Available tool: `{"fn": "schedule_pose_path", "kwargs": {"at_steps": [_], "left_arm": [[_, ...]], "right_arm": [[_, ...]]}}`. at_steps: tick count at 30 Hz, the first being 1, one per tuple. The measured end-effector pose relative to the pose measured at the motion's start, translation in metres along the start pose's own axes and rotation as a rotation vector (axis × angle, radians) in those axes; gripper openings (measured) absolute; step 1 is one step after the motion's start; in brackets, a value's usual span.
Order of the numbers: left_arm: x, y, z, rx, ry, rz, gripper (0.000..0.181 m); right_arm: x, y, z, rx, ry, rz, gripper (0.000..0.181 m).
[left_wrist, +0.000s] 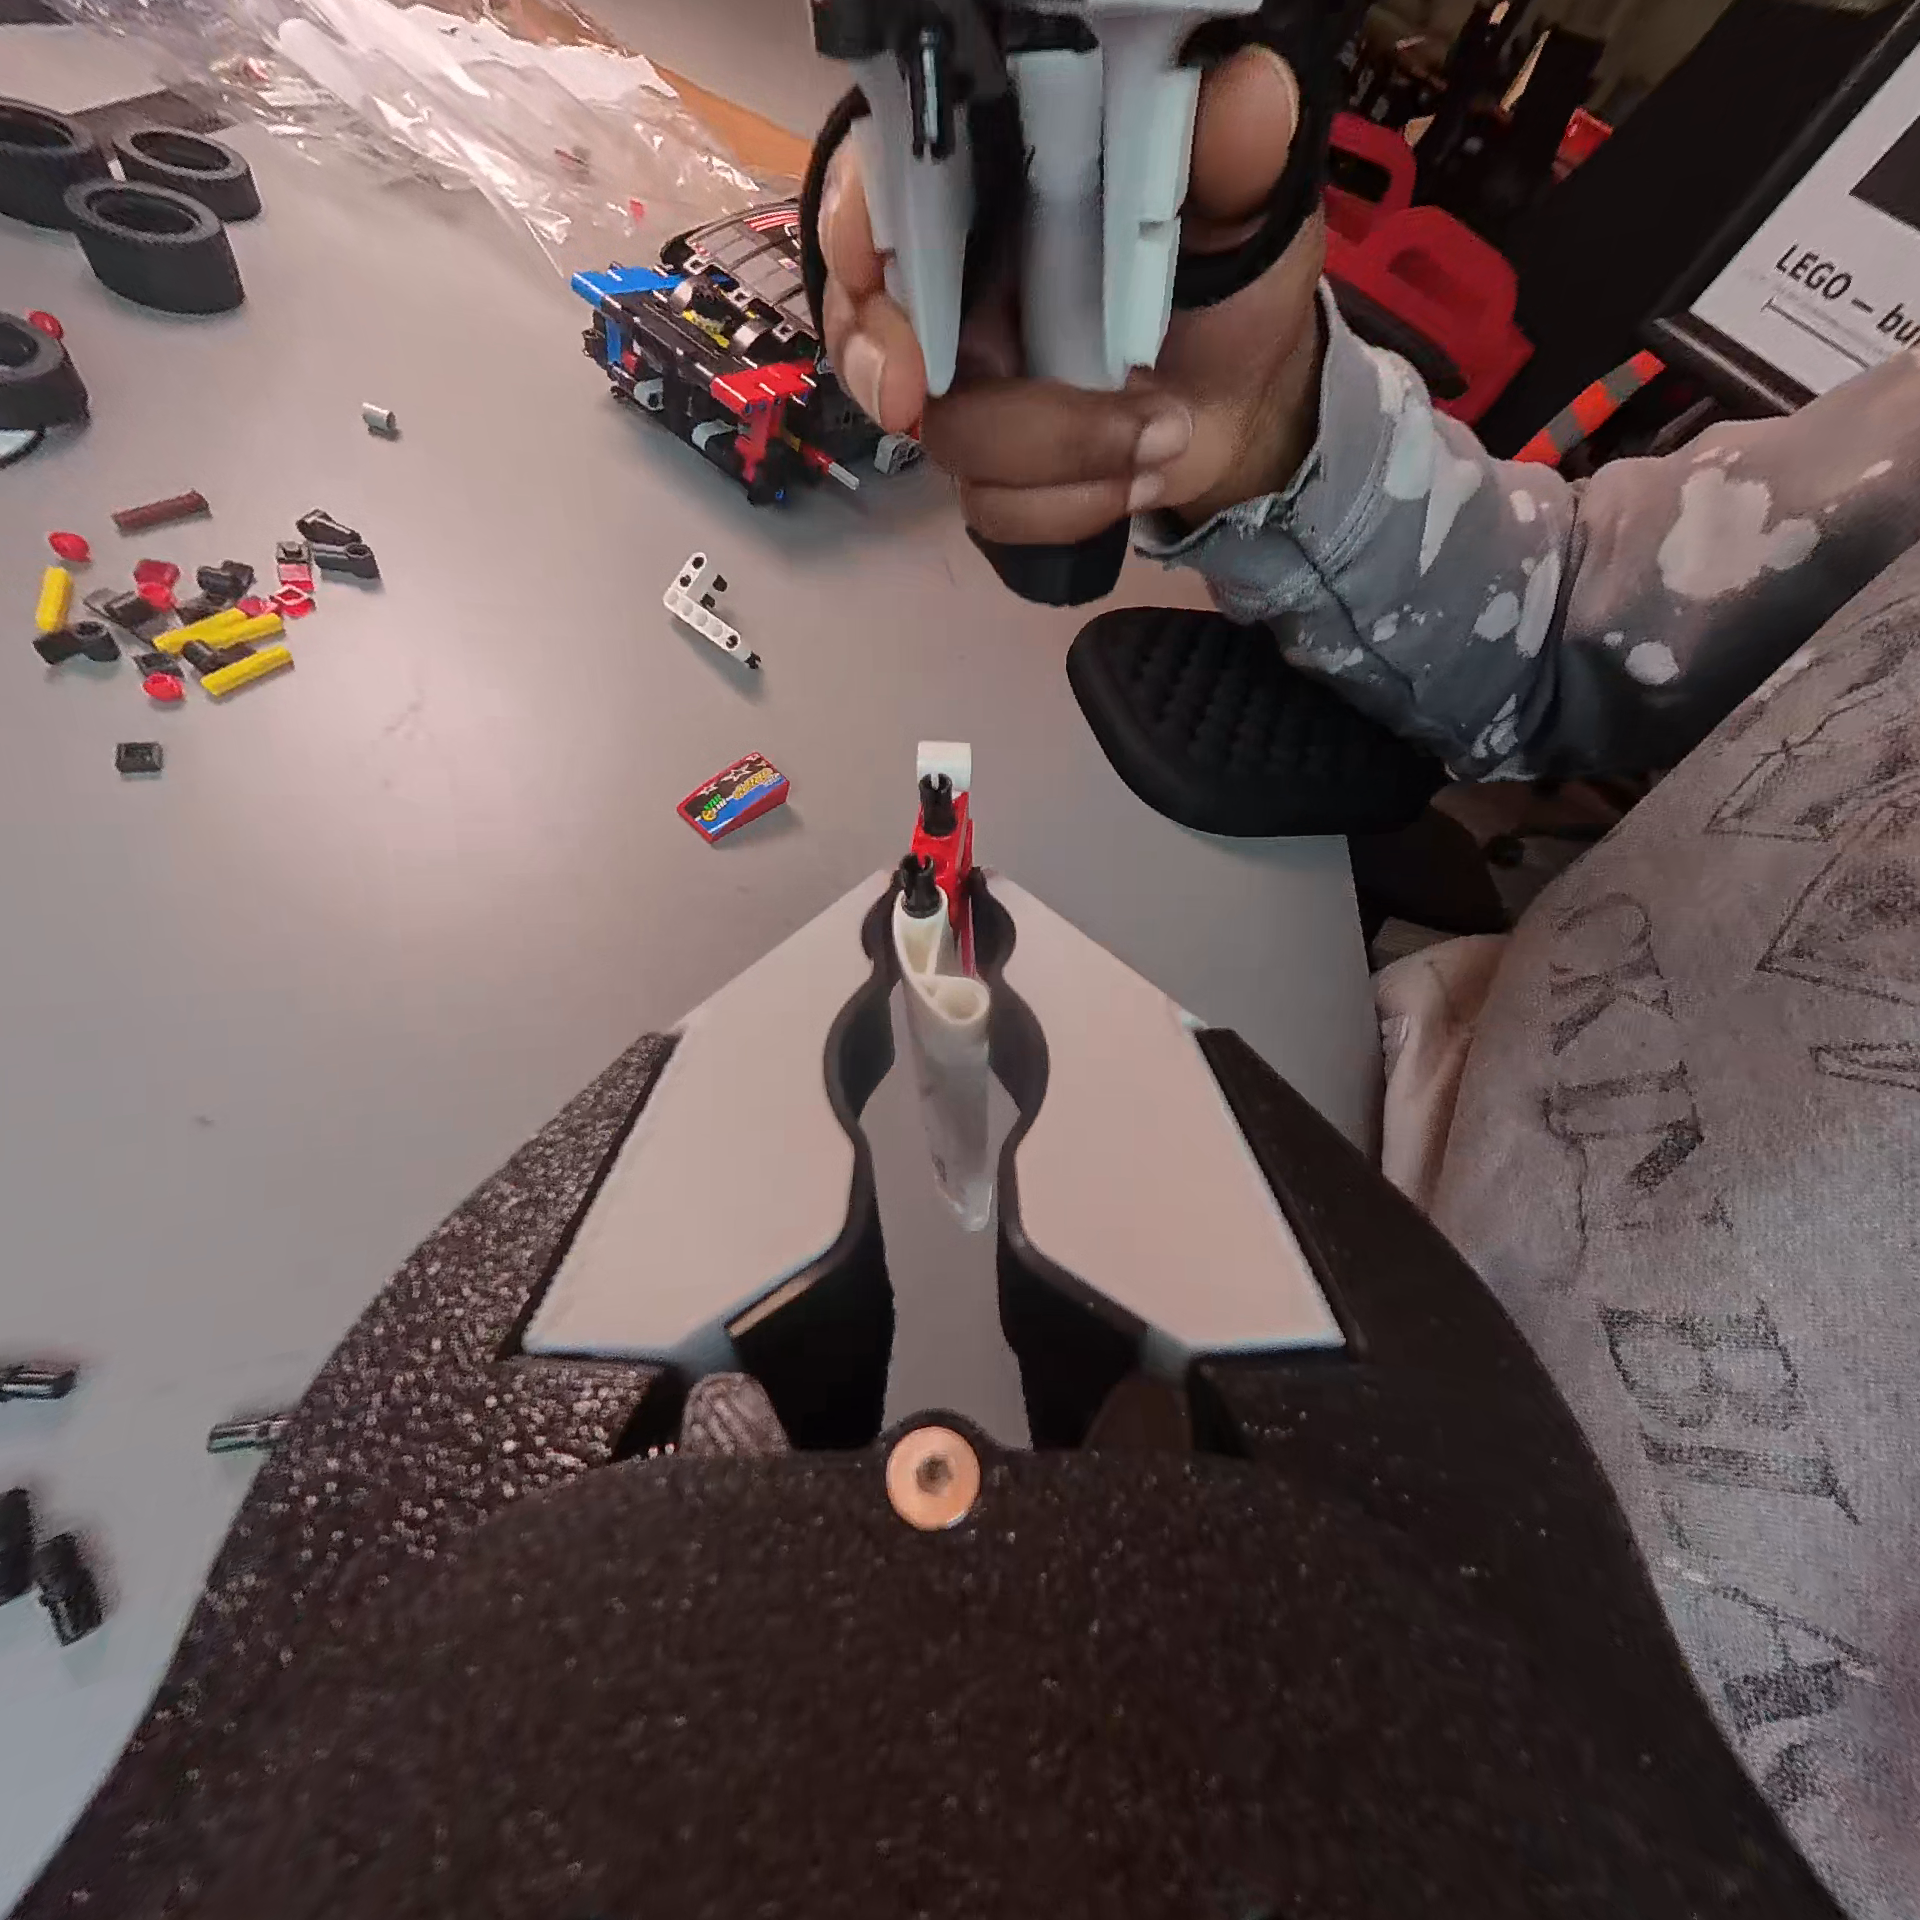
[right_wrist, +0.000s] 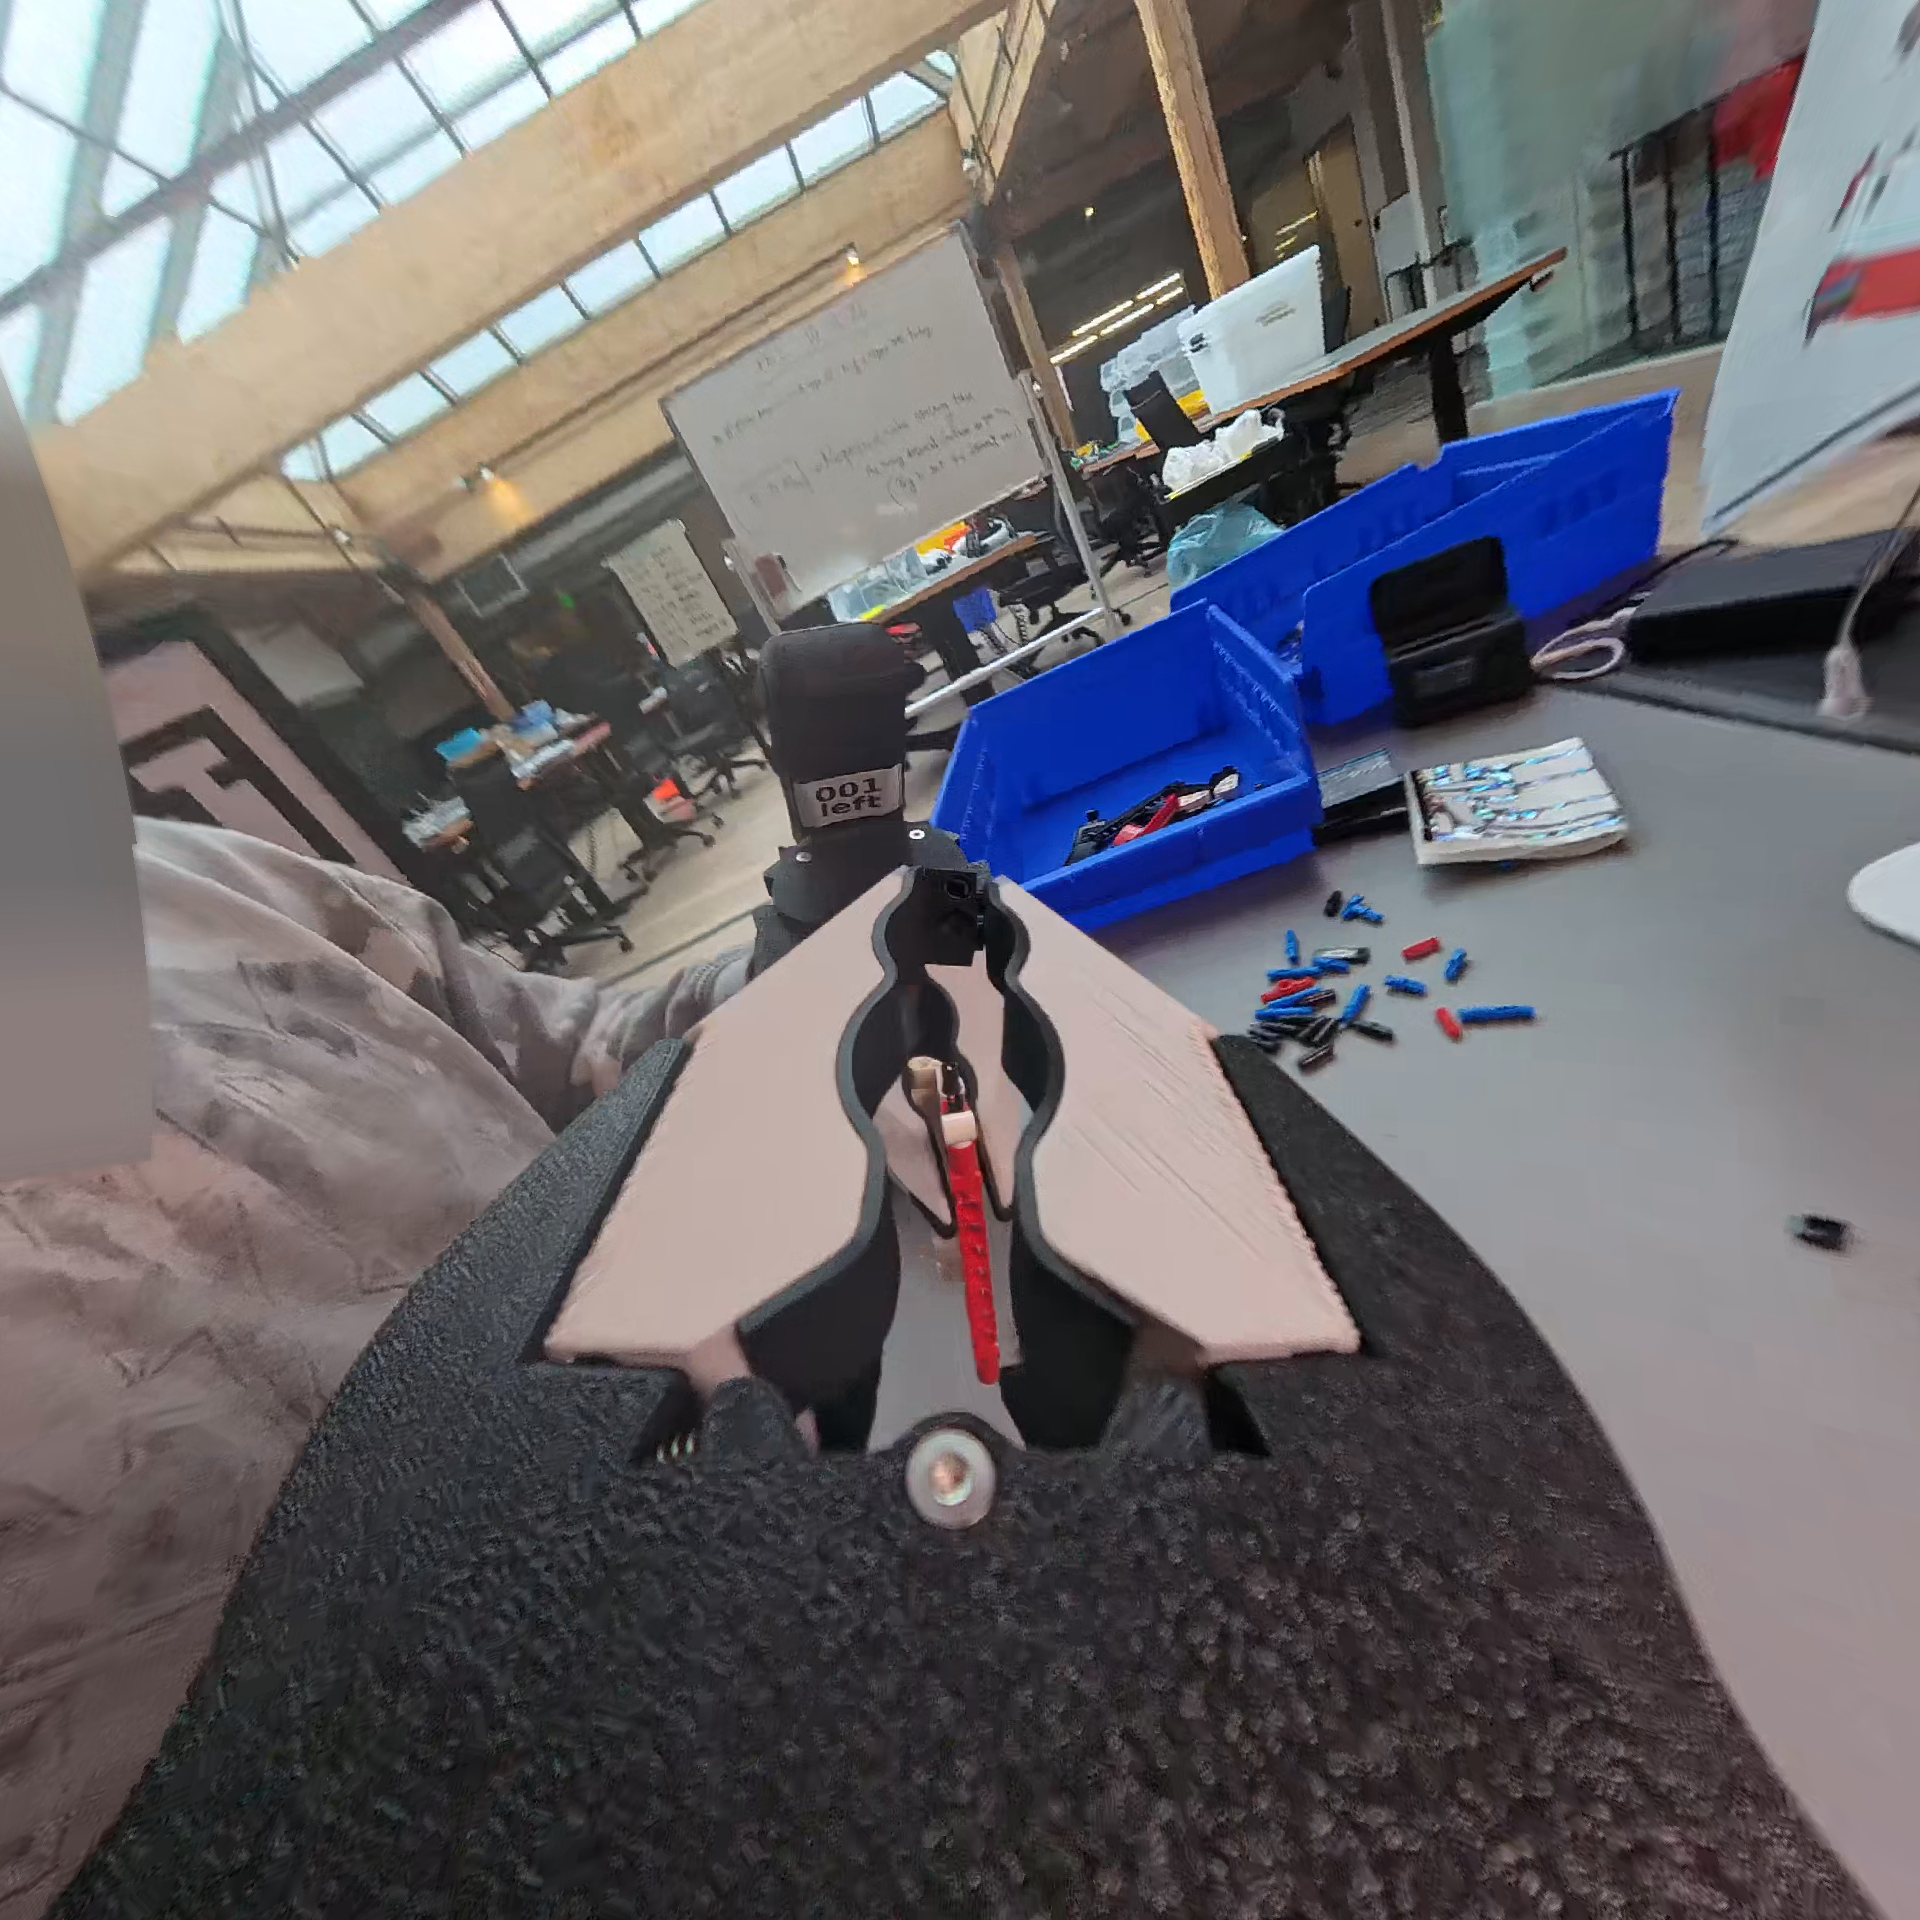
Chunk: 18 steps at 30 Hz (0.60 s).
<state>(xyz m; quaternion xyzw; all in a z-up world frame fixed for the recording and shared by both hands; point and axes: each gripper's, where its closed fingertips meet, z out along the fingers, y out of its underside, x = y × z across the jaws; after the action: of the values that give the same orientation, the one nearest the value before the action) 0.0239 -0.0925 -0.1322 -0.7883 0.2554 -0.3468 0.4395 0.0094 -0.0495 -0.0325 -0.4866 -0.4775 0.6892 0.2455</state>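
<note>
My left gripper (left_wrist: 940, 894) is shut on a small brick assembly (left_wrist: 945, 997): a white curved panel, a red beam and black pins that stick out past the fingertips. It is held above the grey table (left_wrist: 416, 987). My right gripper (right_wrist: 951, 909) is shut on a small black piece (right_wrist: 951, 920) at its tips. It hovers just above the left gripper and points back at it. The red beam (right_wrist: 971, 1247) shows through the gap between the right fingers. A hand (left_wrist: 1049, 436) grips the right gripper at the top of the left wrist view.
A part-built car model (left_wrist: 727, 343), black tyres (left_wrist: 156, 208), a pile of loose pieces (left_wrist: 177, 613), a white angled beam (left_wrist: 707, 613) and a red printed panel (left_wrist: 732, 795) lie on the table. Blue bins (right_wrist: 1132, 758), scattered pins (right_wrist: 1351, 997) and a booklet (right_wrist: 1512, 800) lie to the right. The grippers' ends are close to 11 cm from one another.
</note>
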Motion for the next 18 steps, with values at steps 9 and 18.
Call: {"fn": "schedule_pose_path", "kwargs": {"at_steps": [9,18], "left_arm": [[-0.021,0.027,0.016,-0.074,0.003,-0.258,0.017],[-0.045,-0.013,-0.011,0.128,-0.238,-0.043,0.036]], "right_arm": [[0.012,0.023,0.014,0.087,-0.172,0.388,0.011],[0.041,0.050,0.019,0.124,-0.079,0.539,0.011]]}}
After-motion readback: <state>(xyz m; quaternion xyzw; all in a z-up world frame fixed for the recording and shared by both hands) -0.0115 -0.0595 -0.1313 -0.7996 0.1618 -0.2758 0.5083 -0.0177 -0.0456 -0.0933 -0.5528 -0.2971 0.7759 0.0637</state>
